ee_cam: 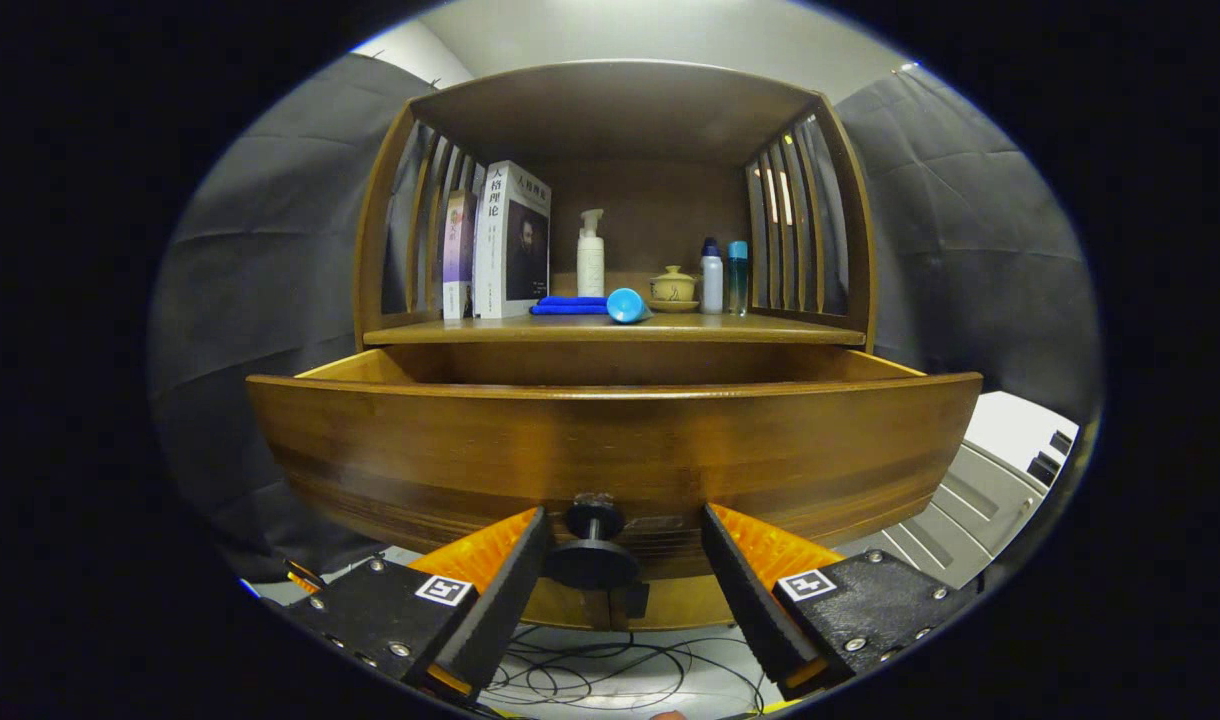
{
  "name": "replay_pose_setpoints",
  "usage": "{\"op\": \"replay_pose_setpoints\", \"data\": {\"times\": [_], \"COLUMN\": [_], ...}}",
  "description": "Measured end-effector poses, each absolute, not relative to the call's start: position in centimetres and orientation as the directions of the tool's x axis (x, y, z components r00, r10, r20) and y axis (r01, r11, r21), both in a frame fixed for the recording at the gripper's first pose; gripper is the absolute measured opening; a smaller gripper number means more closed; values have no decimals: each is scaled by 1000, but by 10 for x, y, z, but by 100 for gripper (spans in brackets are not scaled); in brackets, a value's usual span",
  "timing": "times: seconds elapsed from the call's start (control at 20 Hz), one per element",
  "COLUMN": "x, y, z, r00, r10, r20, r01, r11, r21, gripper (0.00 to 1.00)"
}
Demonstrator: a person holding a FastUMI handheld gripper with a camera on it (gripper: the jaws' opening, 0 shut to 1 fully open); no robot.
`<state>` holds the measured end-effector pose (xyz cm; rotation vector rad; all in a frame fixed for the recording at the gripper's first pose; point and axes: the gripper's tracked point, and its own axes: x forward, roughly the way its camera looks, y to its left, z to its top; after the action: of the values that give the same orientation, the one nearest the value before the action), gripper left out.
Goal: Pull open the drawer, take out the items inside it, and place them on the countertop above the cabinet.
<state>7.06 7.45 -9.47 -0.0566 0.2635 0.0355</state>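
Observation:
The wooden drawer (610,440) of the cabinet stands pulled out toward me, its front panel close ahead. Its dark round knob (592,555) sits between my fingers, nearer the left finger, with a clear gap on the right. My gripper (625,535) is open around the knob. The drawer's inside is hidden behind its front panel. Above it lies the countertop (610,328), a wooden shelf board.
On the countertop stand two books (510,240), a white pump bottle (591,255), a folded blue cloth (568,305), a blue cup on its side (627,305), a small lidded pot (673,287) and two small bottles (722,275). Cables (590,670) lie on the floor below.

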Motion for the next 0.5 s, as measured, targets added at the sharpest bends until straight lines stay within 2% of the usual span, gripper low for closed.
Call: {"op": "replay_pose_setpoints", "data": {"times": [0.5], "x": [107], "y": [76], "z": [-96], "r00": [967], "r10": [24], "r20": [-255], "r01": [-40], "r11": [998], "r21": [-56], "gripper": [95]}}
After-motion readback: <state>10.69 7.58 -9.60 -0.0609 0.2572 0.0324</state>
